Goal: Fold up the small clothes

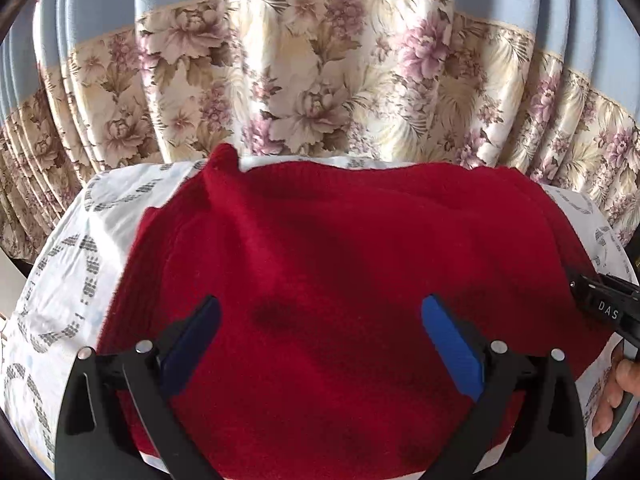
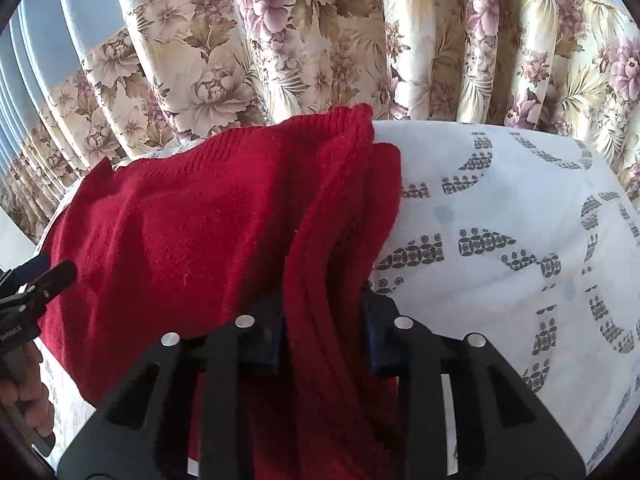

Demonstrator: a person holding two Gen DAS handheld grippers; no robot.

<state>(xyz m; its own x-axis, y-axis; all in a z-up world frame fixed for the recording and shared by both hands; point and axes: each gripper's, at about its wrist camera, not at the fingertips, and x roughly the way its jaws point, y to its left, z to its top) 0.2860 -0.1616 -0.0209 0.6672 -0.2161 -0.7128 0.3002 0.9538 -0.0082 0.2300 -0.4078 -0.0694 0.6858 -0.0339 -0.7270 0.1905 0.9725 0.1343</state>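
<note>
White capitals "DAS" readable on the black body of the right gripper (image 1: pixel 608 308) at the right edge of the left wrist view, lettering cut off by the frame; small pale print on the black body of the left gripper (image 2: pixel 16 334) at the left edge of the right wrist view, too small and blurred to read; no other text, brand or number legible
</note>
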